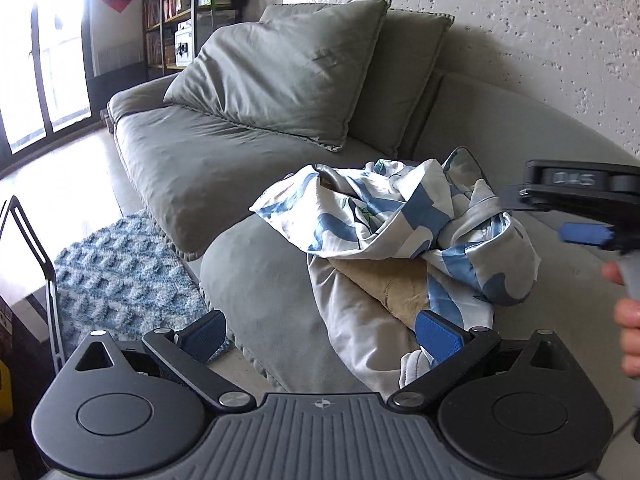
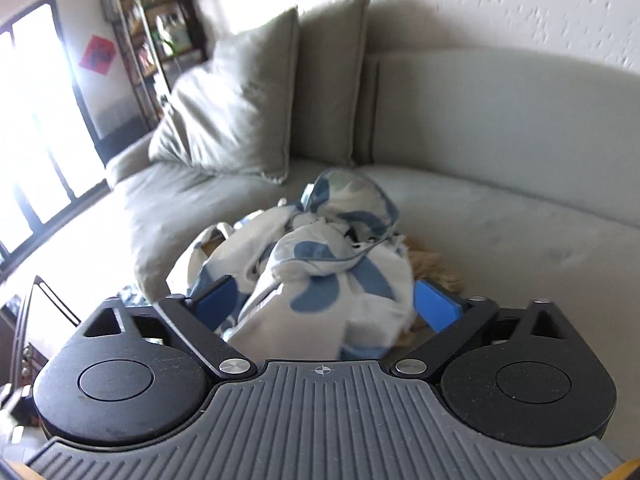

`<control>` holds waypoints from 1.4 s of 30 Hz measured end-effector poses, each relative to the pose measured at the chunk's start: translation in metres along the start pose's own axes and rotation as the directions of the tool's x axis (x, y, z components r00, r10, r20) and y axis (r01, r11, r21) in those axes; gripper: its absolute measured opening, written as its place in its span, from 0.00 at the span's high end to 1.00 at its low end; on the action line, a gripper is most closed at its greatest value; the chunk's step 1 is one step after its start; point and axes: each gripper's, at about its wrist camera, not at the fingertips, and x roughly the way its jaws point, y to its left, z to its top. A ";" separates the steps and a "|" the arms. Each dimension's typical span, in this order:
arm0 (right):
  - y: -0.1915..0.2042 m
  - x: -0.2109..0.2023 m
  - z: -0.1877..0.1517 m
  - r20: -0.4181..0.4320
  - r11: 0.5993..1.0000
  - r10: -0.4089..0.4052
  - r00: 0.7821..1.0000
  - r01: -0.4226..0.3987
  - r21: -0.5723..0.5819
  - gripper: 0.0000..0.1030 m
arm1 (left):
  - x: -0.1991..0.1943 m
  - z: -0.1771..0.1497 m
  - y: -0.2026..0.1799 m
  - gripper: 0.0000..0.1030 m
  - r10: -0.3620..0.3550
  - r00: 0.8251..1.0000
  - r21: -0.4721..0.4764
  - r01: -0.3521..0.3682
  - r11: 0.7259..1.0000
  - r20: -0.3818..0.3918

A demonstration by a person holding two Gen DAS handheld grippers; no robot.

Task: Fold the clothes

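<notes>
Right wrist view: crumpled garment [image 2: 320, 280] bunched between spread jaws.

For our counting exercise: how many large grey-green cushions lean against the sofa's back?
2. The front grey-green cushion leans near the sofa's left end; the second cushion stands right behind it, partly covered. Others could be hidden beyond the frame.

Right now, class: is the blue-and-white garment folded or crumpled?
Crumpled: the garment lies bunched in a heap on the sofa, with no flat folds.
</notes>
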 end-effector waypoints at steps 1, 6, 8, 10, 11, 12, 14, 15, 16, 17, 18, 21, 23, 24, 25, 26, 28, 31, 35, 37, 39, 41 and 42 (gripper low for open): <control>0.001 0.014 0.001 -0.027 1.000 0.000 1.000 0.000 0.007 0.15 | 0.000 -0.001 0.001 0.02 -0.005 1.000 -0.004 0.005 1.000 0.000; 0.005 0.064 -0.001 -0.109 0.999 0.032 0.994 -0.032 -0.004 0.96 | -0.006 -0.002 -0.006 0.02 -0.033 0.999 0.029 0.032 0.999 0.011; 0.001 0.041 0.002 -0.054 0.999 0.037 0.998 -0.036 0.015 0.97 | -0.013 -0.003 -0.011 0.02 -0.067 0.998 0.038 0.066 0.997 0.022; -0.010 0.007 0.004 0.029 1.000 0.004 1.000 -0.005 0.020 0.98 | -0.021 -0.005 -0.018 0.02 -0.103 0.994 0.047 0.101 0.994 0.031; -0.020 -0.012 0.007 0.073 0.999 -0.026 0.997 0.023 0.041 0.98 | -0.026 -0.007 -0.022 0.02 -0.121 0.992 0.056 0.119 0.991 0.036; -0.031 -0.031 0.010 0.116 0.997 -0.056 0.992 0.049 0.064 0.98 | -0.031 -0.008 -0.027 0.02 -0.141 0.989 0.067 0.138 0.988 0.041; -0.062 -0.076 0.011 0.198 0.983 -0.155 0.968 0.130 0.131 0.98 | -0.041 -0.012 -0.040 0.02 -0.189 0.981 0.097 0.183 0.978 0.048; -0.082 -0.104 0.010 0.232 0.969 -0.214 0.949 0.176 0.175 0.98 | -0.045 -0.015 -0.048 0.02 -0.221 0.974 0.118 0.214 0.970 0.048; -0.101 -0.130 0.006 0.255 0.950 -0.273 0.927 0.219 0.222 0.98 | -0.049 -0.017 -0.057 0.01 -0.258 0.965 0.141 0.249 0.958 0.045; -0.120 -0.151 0.001 0.267 0.929 -0.330 0.905 0.261 0.263 0.98 | -0.054 -0.020 -0.066 0.01 -0.294 0.955 0.165 0.284 0.945 0.041; -0.138 -0.178 -0.008 0.269 0.904 -0.383 0.883 0.299 0.306 0.98 | -0.058 -0.022 -0.075 0.01 -0.333 0.942 0.187 0.321 0.928 0.033; -0.171 -0.243 -0.048 0.227 0.836 -0.500 0.835 0.398 0.378 0.98 | -0.069 -0.033 -0.106 0.01 -0.428 0.904 0.254 0.415 0.874 -0.007; -0.185 -0.285 -0.080 0.187 0.778 -0.581 0.792 0.474 0.413 0.98 | -0.073 -0.043 -0.129 0.01 -0.472 0.880 0.297 0.464 0.834 -0.048; -0.189 -0.302 -0.097 0.146 0.755 -0.599 0.788 0.494 0.431 0.98 | -0.075 -0.049 -0.140 0.01 -0.490 0.869 0.315 0.487 0.815 -0.075; -0.192 -0.308 -0.113 0.076 0.750 -0.589 0.805 0.509 0.423 0.96 | -0.076 -0.054 -0.150 0.01 -0.504 0.857 0.329 0.509 0.796 -0.105; -0.194 -0.314 -0.129 0.006 0.746 -0.576 0.817 0.523 0.413 0.90 | -0.077 -0.060 -0.160 0.01 -0.518 0.845 0.342 0.530 0.776 -0.136; -0.192 -0.300 -0.163 -0.200 0.791 -0.459 0.866 0.501 0.352 0.68 | -0.079 -0.072 -0.177 0.01 -0.530 0.828 0.370 0.557 0.744 -0.182; -0.177 -0.293 -0.187 -0.222 0.845 -0.387 0.895 0.440 0.303 0.57 | -0.084 -0.088 -0.192 0.01 -0.495 0.848 0.428 0.524 0.736 -0.188; -0.163 -0.284 -0.168 -0.089 0.883 -0.420 0.903 0.429 0.192 0.35 | -0.082 -0.105 -0.202 0.01 -0.455 0.864 0.459 0.501 0.734 -0.215; -0.163 -0.272 -0.164 -0.070 0.904 -0.403 0.913 0.409 0.126 0.35 | -0.081 -0.107 -0.199 0.01 -0.437 0.869 0.455 0.494 0.741 -0.231; -0.160 -0.253 -0.167 -0.076 0.923 -0.375 0.924 0.380 0.065 0.35 | -0.079 -0.109 -0.195 0.01 -0.407 0.883 0.448 0.469 0.761 -0.232; -0.158 -0.244 -0.173 -0.107 0.935 -0.349 0.931 0.353 0.024 0.36 | -0.074 -0.106 -0.188 0.01 -0.374 0.902 0.439 0.432 0.788 -0.216; -0.156 -0.237 -0.178 -0.130 0.939 -0.342 0.931 0.345 -0.001 0.36 | -0.071 -0.103 -0.185 0.01 -0.360 0.910 0.435 0.415 0.799 -0.207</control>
